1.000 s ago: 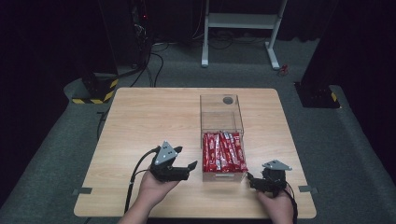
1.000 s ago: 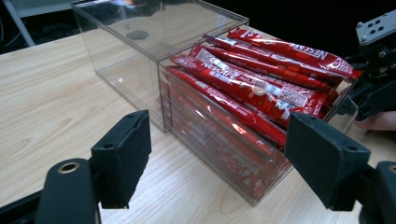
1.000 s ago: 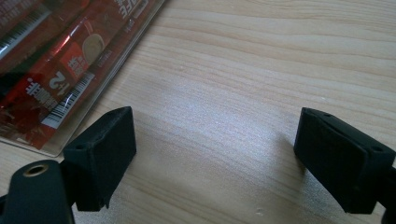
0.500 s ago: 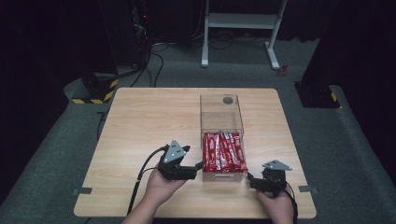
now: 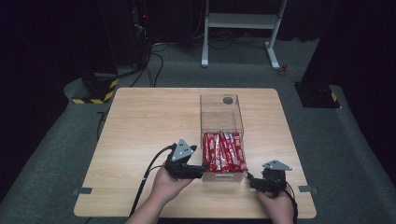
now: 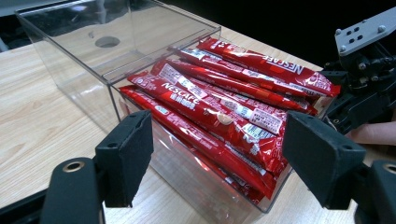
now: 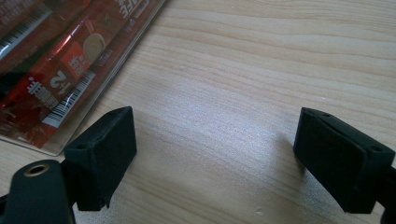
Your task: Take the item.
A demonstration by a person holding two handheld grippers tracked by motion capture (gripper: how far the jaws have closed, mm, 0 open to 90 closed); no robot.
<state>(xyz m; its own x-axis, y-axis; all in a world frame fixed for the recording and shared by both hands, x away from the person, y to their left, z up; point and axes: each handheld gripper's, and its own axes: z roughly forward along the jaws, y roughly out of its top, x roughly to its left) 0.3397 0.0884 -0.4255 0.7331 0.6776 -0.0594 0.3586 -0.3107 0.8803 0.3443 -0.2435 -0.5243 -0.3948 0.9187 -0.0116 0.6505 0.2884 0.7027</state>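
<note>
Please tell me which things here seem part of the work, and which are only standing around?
Probably part of the work:
- left tongs, open, at the box
- right tongs, open
- clear box
- red sachets inside it

Only standing around:
- white stand behind the table
- floor cables

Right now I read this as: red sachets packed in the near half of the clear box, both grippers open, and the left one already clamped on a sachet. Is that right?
Not quite. The left gripper holds nothing: in the left gripper view its jaws stand wide apart in front of the clear box, short of the red sachets. The rest stands: the sachets fill the near half, and the right gripper is open over the table.
</note>
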